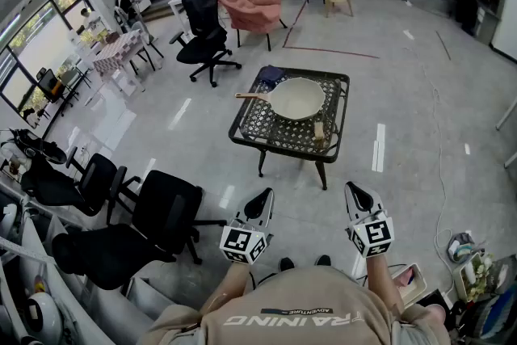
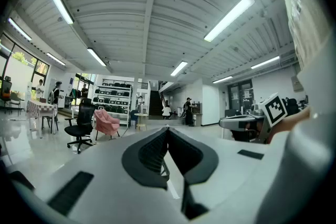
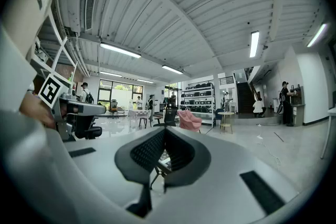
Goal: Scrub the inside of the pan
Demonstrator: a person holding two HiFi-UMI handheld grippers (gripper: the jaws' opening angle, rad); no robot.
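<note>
Pan: a round pan (image 1: 297,99) with a pale cream inside sits in the middle of a black lattice counter (image 1: 279,138), well ahead of me across open floor.
Handle: a wooden handle (image 1: 252,96) sticks out to the pan's left, level with the rim, and nothing lies over it.
How it will handle: I judge it stiff and moderately heavy. The inside looks smooth and probably slick, and the pan is likely to skate on the open lattice once scrubbing pushes on it.
Where to take hold: the wooden handle, close to where it joins the bowl, offers the steadiest grip. The thin rim looks like a poorer hold.
Scrubber: a small tan object (image 1: 319,130) lies just in front of the pan, at its right. It is too small to tell whether it is a brush or a sponge.
Cloth: a dark blue cloth (image 1: 270,75) rests at the far-left corner, beside the handle's end.
Left gripper (image 1: 264,198): my jaws are closed tip to tip with nothing between them, raised at waist level and far short of the counter.
Right gripper (image 1: 355,193): these jaws are pressed together and empty too, level with the left.
Surroundings: black office chairs (image 1: 161,214) stand to my left, and a pink armchair (image 1: 254,6) stands beyond the counter.
</note>
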